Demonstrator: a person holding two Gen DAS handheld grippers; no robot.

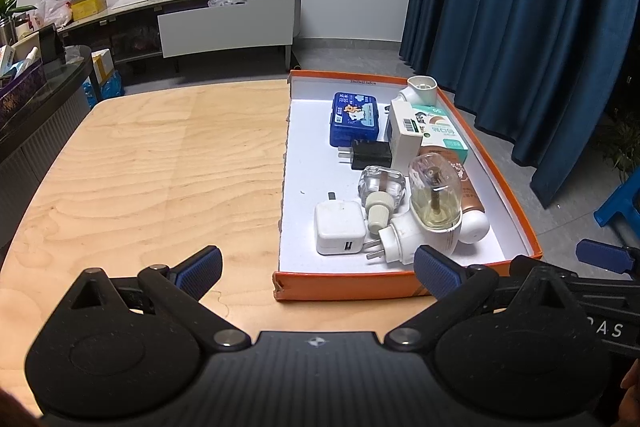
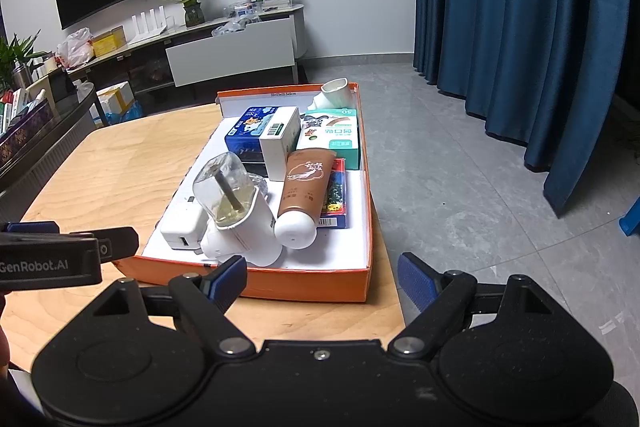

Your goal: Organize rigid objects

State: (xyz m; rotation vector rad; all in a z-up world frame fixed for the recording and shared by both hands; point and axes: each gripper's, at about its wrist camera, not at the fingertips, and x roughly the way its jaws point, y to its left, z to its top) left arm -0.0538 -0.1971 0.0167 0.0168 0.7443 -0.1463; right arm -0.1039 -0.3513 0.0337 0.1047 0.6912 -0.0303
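My left fingers (image 1: 318,269) spread wide, holding nothing, low over the counter (image 1: 152,163). Right fingers (image 2: 322,273) also spread wide, empty, touching nothing. Orange tray (image 1: 404,289) just ahead of both, packed with white charger (image 1: 340,227), plug-in vaporizer (image 2: 236,211), brown tube (image 2: 302,197), blue box (image 1: 354,119).

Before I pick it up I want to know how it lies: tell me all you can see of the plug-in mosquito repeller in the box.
The mosquito repeller is a white plastic plug body with a clear bottle holding a little yellowish liquid and a dark wick. It lies tilted at the near end of the orange box, prongs toward the white charger, leaning against the brown tube. A small glass bottle lies against it. Neither open gripper touches it.
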